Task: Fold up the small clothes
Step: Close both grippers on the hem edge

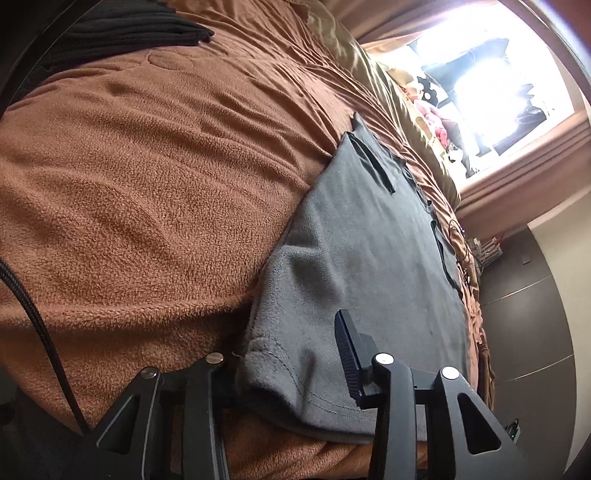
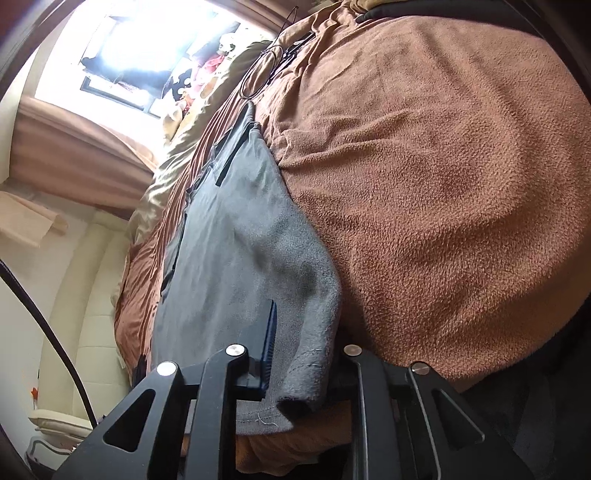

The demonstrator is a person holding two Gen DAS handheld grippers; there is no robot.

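Note:
A grey fleece garment (image 1: 369, 240) lies flat on a brown fleece blanket (image 1: 147, 184), stretching away towards the window. In the left wrist view my left gripper (image 1: 291, 365) straddles its near hem corner. One ribbed pad (image 1: 345, 354) rests on top and the other is hidden behind the cloth; the hem bulges loosely in a wide gap. In the right wrist view my right gripper (image 2: 303, 362) is shut on the opposite near corner of the garment (image 2: 236, 229), which is rolled tight between the pads.
A folded black cloth (image 1: 129, 29) lies far off on the blanket. A thin black cable (image 2: 258, 74) loops on the bed near soft toys (image 2: 210, 62) by the bright window (image 2: 147, 44). The bed edge drops to a dark floor (image 1: 524, 314).

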